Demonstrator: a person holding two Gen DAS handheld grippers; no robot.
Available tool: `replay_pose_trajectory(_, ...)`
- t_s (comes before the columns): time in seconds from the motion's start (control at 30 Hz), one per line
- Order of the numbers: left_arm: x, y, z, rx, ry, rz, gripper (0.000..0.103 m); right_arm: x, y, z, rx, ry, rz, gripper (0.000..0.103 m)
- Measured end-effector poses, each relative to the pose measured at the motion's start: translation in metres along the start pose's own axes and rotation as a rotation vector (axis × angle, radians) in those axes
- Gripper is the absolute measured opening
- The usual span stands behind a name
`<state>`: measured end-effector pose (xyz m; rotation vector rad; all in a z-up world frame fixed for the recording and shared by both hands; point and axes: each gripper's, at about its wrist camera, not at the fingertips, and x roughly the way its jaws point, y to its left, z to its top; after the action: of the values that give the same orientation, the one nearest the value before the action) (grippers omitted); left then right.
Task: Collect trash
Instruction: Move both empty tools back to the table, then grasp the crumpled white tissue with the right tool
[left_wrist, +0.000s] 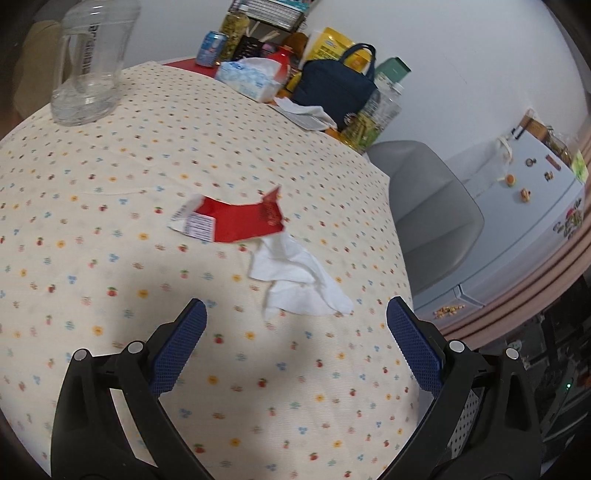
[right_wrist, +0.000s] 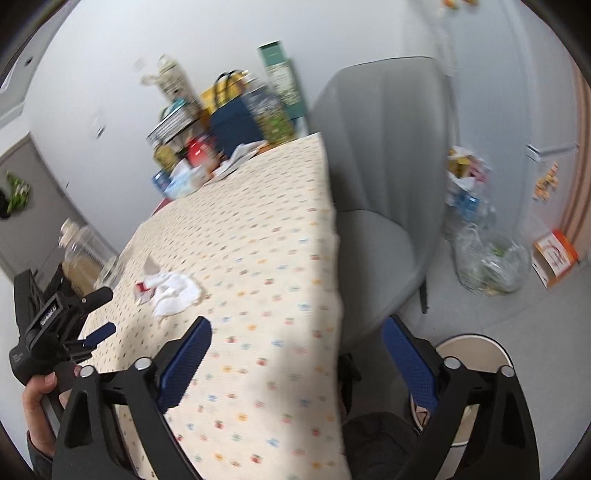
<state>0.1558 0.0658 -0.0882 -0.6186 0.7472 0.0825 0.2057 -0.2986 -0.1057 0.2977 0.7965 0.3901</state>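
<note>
A torn red wrapper and a crumpled white tissue lie side by side on the patterned tablecloth. My left gripper is open and empty, just short of the tissue. In the right wrist view the tissue and wrapper lie at the left, with the left gripper open beside them. My right gripper is open and empty above the table's right edge. A beige bin stands on the floor under its right finger.
A clear glass mug stands at the far left. A tissue box, can, bottles and a navy bag crowd the far edge. A grey chair stands by the table's right side. A clear bag of rubbish sits on the floor.
</note>
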Motion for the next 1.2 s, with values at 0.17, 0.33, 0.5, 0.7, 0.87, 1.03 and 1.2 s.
replay_pose_trajectory(0.17,-0.014,0.023,0.006,-0.030,-0.032,0.020,0.097,0.027,0.038,0.006,-0.066,0.049,0.042,0.079)
replay_pose_trajectory(0.33,-0.023,0.043,0.011,-0.070,-0.055,0.037,0.097,0.049,0.066,0.010,-0.114,0.090,0.075,0.072)
replay_pose_trajectory(0.5,-0.026,0.056,0.017,-0.093,-0.069,0.047,0.097,0.076,0.096,0.016,-0.158,0.137,0.099,0.071)
replay_pose_trajectory(0.7,-0.025,0.062,0.018,-0.105,-0.065,0.050,0.097,0.111,0.128,0.016,-0.228,0.179,0.093,0.063)
replay_pose_trajectory(0.87,-0.027,0.059,0.022,-0.087,-0.071,0.052,0.097,0.138,0.141,0.016,-0.258,0.209,0.068,0.052)
replay_pose_trajectory(1.03,-0.023,0.053,0.027,-0.062,-0.067,0.035,0.096,0.155,0.144,0.007,-0.311,0.233,0.020,0.005)
replay_pose_trajectory(1.2,-0.017,0.040,0.035,-0.033,-0.066,0.008,0.092,0.142,0.145,0.003,-0.346,0.228,0.047,0.002)
